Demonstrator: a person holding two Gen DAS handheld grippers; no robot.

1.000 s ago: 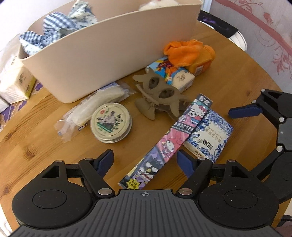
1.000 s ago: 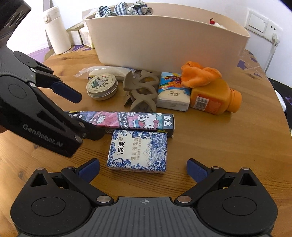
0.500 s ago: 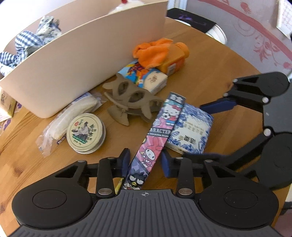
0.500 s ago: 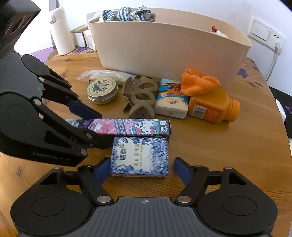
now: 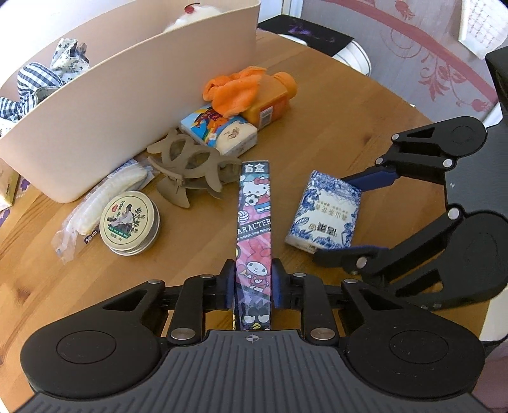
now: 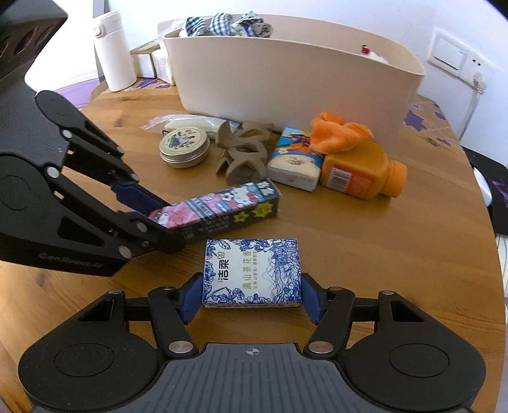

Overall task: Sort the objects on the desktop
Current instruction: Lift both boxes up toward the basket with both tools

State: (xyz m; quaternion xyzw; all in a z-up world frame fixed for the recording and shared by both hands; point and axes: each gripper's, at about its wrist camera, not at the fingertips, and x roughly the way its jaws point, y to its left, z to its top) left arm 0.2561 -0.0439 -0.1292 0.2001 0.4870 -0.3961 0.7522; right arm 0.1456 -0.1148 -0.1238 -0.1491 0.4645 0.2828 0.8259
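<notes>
On the round wooden table (image 5: 333, 104), I have both tools down among the clutter in front of the beige storage bin (image 6: 295, 82). My left gripper (image 5: 252, 282) is pinching the near end of the long cartoon-character box (image 5: 254, 228), its blue pads pressed against both long sides; from the right wrist camera the box (image 6: 222, 206) looks tilted, its far end angled up off the wood, though I cannot tell whether it is fully clear of the table. My right gripper (image 6: 250, 297) has its fingers closed against the two short sides of the blue-and-white floral tissue pack (image 6: 250, 273), which sits just beside the box and apart from it. Farther back, near the bin wall, I see a round metal tin (image 5: 128, 219), a clear-wrapped white item (image 5: 104, 197) just behind it, a taupe hair claw clip (image 5: 190, 171), a cartoon-printed tissue pack (image 5: 222, 130), and an orange bottle (image 6: 362, 174) lying on its side with an orange cloth (image 6: 339, 135) draped over it. Checked fabric (image 6: 222, 23) sits in the bin, and a white flask (image 6: 114, 50) stands beyond it.
</notes>
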